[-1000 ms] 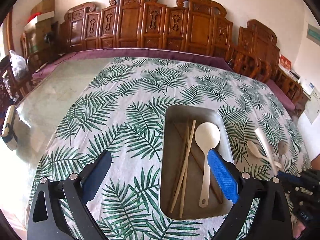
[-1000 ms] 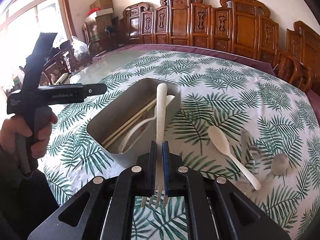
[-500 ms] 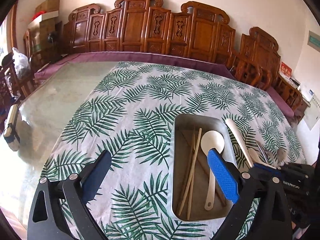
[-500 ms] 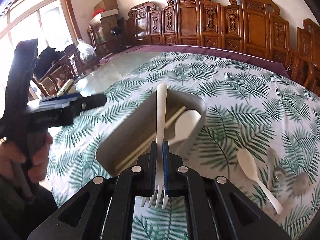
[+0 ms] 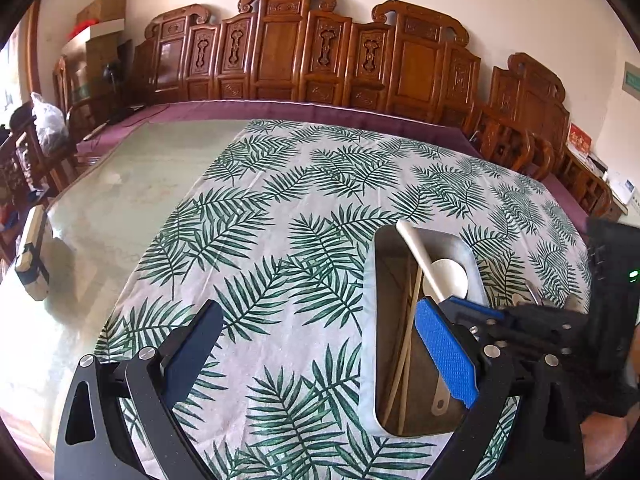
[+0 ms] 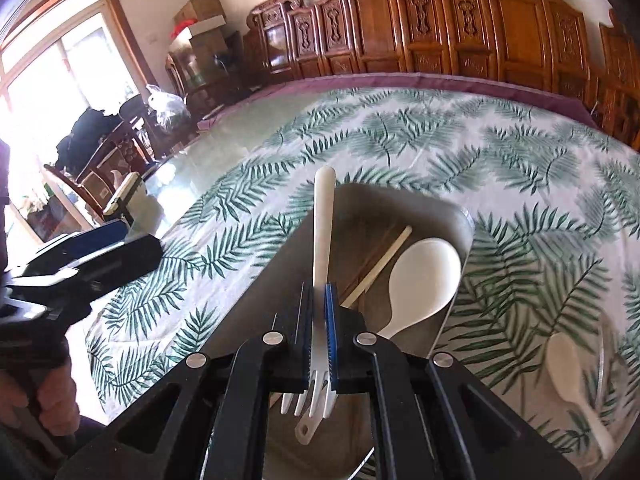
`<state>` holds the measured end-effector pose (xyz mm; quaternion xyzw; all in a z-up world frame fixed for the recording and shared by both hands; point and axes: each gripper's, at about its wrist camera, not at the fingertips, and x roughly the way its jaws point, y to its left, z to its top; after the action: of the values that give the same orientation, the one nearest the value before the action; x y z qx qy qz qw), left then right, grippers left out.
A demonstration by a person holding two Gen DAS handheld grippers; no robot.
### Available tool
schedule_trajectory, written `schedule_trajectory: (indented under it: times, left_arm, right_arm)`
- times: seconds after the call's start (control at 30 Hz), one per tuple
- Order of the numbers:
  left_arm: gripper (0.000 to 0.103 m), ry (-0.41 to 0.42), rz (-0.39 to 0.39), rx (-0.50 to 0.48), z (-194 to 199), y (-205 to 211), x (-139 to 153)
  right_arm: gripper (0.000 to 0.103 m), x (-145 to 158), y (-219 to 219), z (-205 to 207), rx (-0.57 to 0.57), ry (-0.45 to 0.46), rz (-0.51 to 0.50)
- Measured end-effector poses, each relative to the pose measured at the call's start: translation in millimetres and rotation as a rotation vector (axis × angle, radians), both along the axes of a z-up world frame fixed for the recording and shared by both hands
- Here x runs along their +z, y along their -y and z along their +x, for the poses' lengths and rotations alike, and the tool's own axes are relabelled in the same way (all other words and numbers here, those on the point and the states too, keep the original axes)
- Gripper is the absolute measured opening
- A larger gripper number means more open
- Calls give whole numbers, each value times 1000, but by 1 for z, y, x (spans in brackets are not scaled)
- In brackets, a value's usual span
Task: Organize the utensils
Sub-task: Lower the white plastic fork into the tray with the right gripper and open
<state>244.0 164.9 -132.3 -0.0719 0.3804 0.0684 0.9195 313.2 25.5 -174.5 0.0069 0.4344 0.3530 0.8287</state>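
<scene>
Right wrist view: white plastic fork clenched between the blue pads of the right gripper, tines toward the camera, handle pointing forward above the grey rectangular metal tray. Inside the tray: large white plastic rice spoon and pale wooden chopsticks. On the cloth to the right, another small white plastic spoon, blurred.

Left wrist view: left gripper released, jaws wide apart, holding nothing, hovering above the cloth just beside the tray.

Probably very light and rather stiff, this fork, with smooth surface, so likely to slip or turn in the pads; held now near the neck, just above the tines, which seems a safe place. Likely to bounce a little if dropped on metal.

Underneath, white tablecloth with green palm leaves over a glass-topped table, soft and a bit wrinkled. Around, carved brown wooden chairs along a cream wall, cardboard boxes in the corner, bright window at left.
</scene>
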Motion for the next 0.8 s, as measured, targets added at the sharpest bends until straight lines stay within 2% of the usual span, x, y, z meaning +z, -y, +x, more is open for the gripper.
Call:
schedule_trajectory:
  times: [0.3, 0.47, 0.5, 0.57, 0.73, 0.8]
  left_arm:
    - [93, 9, 6, -12, -1, 7, 3]
    - [93, 21, 2, -40, 1, 24, 5]
    - [93, 22, 3, -48, 1, 29, 5]
    - [93, 23, 5, -63, 3, 37, 5]
    - [93, 30, 1, -109, 8, 63, 6]
    - [93, 26, -1, -125, 10, 71, 5]
  right_arm:
    - [11, 14, 25, -10, 11, 67, -2]
    - [11, 32, 64, -28, 3, 135, -48]
    - [15, 34, 71, -30, 1, 142, -53]
    - [18, 40, 90, -36, -12, 159, -66]
    - [19, 50, 138, -46, -57, 187, -99]
    - [24, 52, 159, -49, -87, 196, -110]
